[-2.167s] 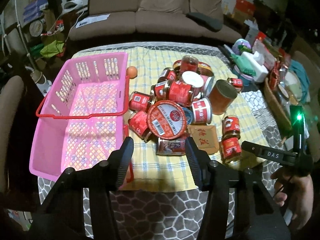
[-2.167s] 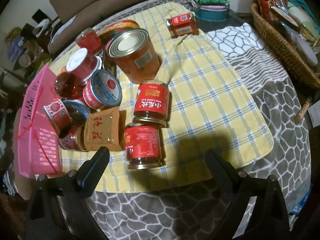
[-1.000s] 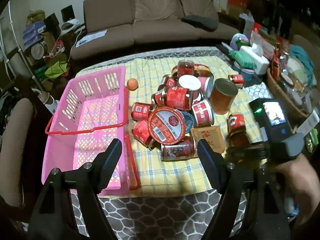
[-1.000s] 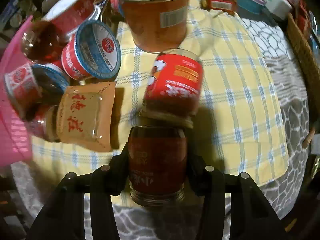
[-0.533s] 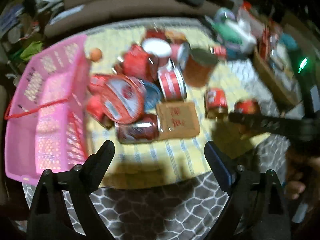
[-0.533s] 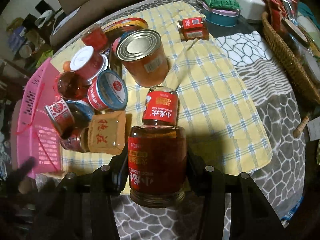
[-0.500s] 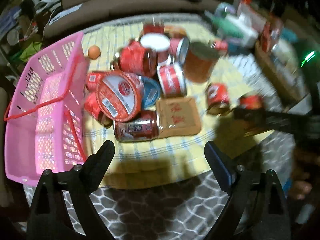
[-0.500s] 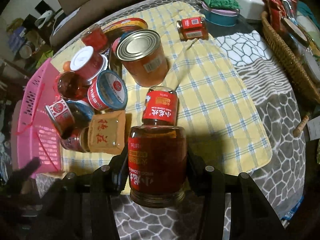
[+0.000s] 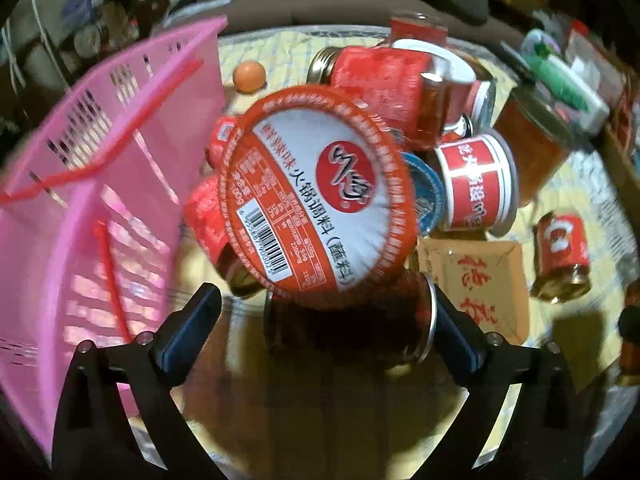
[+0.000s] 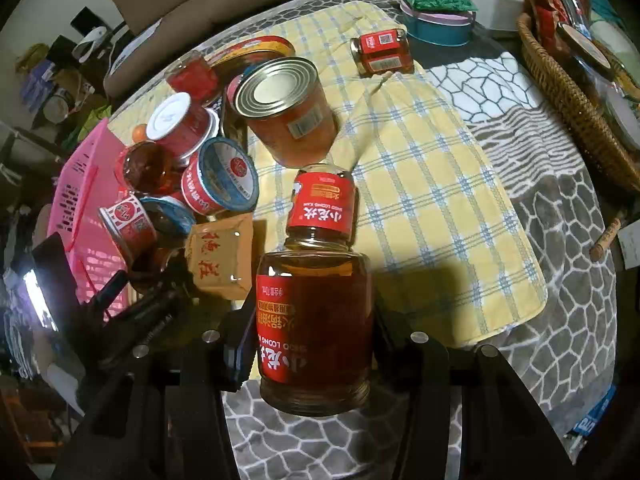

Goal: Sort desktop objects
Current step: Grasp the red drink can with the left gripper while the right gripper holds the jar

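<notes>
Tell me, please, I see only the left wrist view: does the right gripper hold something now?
Observer: Yes. The right gripper is shut on a glass jar with a red label and amber contents.
Operator: Good. Is there any jar away from the pile that I cannot see?
Observer: Yes. A small red-labelled jar sits alone at the far end of the yellow checked cloth, near a teal round tin.
</notes>
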Demonstrator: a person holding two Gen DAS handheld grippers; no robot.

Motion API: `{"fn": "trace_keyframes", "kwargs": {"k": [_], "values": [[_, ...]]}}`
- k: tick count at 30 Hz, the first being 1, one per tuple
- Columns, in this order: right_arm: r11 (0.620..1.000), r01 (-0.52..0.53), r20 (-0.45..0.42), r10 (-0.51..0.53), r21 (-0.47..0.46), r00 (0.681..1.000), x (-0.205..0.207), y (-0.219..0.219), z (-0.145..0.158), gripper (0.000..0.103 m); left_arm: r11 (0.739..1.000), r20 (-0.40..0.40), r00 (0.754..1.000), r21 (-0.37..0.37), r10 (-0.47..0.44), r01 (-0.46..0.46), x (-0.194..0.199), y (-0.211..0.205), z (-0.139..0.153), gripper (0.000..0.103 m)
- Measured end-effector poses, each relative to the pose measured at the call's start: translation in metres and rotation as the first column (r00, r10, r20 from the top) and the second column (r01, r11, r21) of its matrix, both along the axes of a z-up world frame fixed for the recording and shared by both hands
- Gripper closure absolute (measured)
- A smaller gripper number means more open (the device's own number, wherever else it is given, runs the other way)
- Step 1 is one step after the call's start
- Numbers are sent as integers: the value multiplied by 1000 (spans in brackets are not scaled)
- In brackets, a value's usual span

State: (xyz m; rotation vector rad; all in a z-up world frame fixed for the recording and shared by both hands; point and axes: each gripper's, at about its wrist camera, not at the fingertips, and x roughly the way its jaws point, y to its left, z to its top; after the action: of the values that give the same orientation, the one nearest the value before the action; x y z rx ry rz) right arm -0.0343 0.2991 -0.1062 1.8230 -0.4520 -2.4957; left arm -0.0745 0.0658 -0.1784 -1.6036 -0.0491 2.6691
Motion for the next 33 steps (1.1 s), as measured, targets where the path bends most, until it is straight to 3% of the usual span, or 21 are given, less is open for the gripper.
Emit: {"fn": "trace_keyframes", "kwargs": {"k": [2, 4, 6, 10, 13, 15, 23, 30, 33], "values": [[1000, 0, 4, 0, 5, 1000, 0, 0, -2, 53, 999, 20, 1000, 46, -3, 2, -1, -7, 1, 12], [1000, -4, 6, 4, 1, 1000, 0, 0, -2, 53, 996, 40, 998, 74, -55, 52, 1, -7, 7, 34], [1000, -9, 1, 9, -4, 1000, -1, 0, 0, 53, 994, 83, 992, 73, -92, 86, 3, -4, 6, 34], [1000, -10, -2, 10, -4, 1000, 1, 3, 1, 53, 994, 141, 987, 82, -80, 69, 10, -10, 9, 35], [1000, -4, 2, 4, 3, 1000, 1, 6, 0, 53, 994, 230, 971, 106, -61, 37, 21, -20, 13, 35], [1000, 4, 7, -4, 12, 1000, 2, 10, -1, 53, 993, 263, 961, 96, -86, 63, 33, -19, 21, 34], [999, -11, 36, 9, 40, 999, 6, 6, -7, 53, 981, 281, 944, 134, -173, 140, 71, -18, 40, 34], [995, -101, 104, 98, 23, 990, 2, -22, -25, 53, 974, 268, 939, -5, -215, 225, 57, 13, 39, 34], [990, -141, 132, 137, 18, 982, 1, -34, -31, 53, 972, 270, 937, -17, -222, 235, 58, 14, 39, 35]]}}
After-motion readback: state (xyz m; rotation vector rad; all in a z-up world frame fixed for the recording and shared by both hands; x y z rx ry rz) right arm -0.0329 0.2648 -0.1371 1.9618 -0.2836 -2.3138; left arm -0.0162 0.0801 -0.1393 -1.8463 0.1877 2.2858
